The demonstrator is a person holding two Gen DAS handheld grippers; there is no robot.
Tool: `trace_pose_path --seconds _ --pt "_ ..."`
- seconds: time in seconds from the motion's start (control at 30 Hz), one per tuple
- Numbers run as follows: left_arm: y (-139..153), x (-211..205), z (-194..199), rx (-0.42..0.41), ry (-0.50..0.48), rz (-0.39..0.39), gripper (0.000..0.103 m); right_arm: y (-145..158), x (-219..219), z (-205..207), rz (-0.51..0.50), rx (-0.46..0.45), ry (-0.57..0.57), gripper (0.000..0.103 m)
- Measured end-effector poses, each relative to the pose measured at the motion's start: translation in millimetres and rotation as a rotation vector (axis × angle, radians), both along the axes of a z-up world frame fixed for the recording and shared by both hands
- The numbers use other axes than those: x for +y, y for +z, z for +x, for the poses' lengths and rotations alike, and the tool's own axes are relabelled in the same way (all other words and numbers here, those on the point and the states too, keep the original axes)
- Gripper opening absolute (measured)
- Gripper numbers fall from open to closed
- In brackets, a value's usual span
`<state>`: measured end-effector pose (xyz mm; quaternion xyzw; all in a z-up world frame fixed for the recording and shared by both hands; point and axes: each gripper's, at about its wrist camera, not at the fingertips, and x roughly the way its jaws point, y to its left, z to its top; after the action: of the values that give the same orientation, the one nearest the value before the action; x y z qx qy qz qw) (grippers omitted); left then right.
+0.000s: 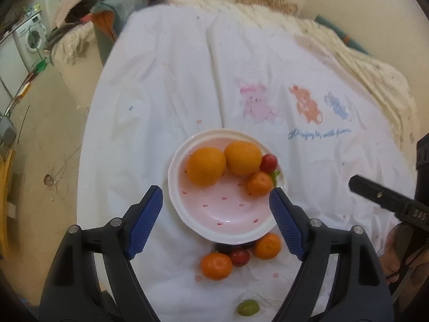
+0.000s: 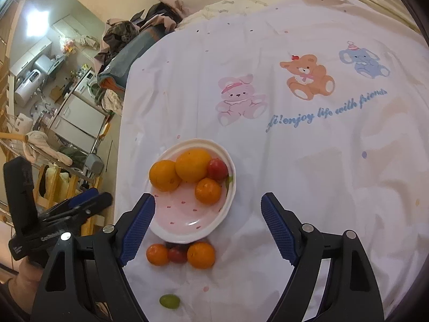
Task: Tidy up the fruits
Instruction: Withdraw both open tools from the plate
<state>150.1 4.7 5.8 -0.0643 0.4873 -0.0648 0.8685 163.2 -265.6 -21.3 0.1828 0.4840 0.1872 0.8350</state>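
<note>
While both the left gripper [image 1: 215, 222] and right gripper [image 2: 207, 226] hang released and empty above the pink bowl [image 2: 187, 230], its near rim crowds two loose tangerines [image 2: 157, 254] and a grape [image 2: 169, 301], so a careless descent could nudge them rolling.

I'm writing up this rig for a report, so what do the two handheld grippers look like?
Both match: the left gripper and right gripper have black plastic linkage arms with silver pivot pins, and jaws faced with ribbed blue pads. Seen from the right wrist view, the left gripper's black body carries small white lettering, too blurred to read. No sleeves or cables are clearly visible.
</note>
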Motion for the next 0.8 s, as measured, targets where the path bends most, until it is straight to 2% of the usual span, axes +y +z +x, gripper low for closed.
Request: trace_pose_path --seconds 0.13,0.2,0.3,0.43,0.67,0.8 --pt "6.1 1.1 -16.5 -0.051 0.029 0.016 0.082 2.2 -1.1 -16.3 -0.011 -0.016 -0.009 0.084" --pt "5.9 0.9 -22.8 -0.056 0.036 0.017 0.090 1.5 -0.9 -24.6 -0.012 -0.018 -0.012 0.085" --pt "3.0 -2.3 -31.1 -0.052 0.025 0.014 0.097 -0.6 -0.2 -36.2 -0.006 -0.017 -0.017 0.091" --pt "-2.4 -7.0 -39.5 -0.035 0.008 0.020 0.097 -5.2 3.3 -51.0 -0.013 -0.008 -0.020 0.097" --pt "-18.3 -15.1 -48.3 0.007 -0.017 0.061 0.097 -19.2 1.0 -67.4 -0.053 0.022 -0.056 0.097" --pt "-30.4 -12.2 -47.9 0.052 -0.005 0.043 0.097 -26.8 -5.1 -68.5 -0.065 0.053 -0.081 0.097"
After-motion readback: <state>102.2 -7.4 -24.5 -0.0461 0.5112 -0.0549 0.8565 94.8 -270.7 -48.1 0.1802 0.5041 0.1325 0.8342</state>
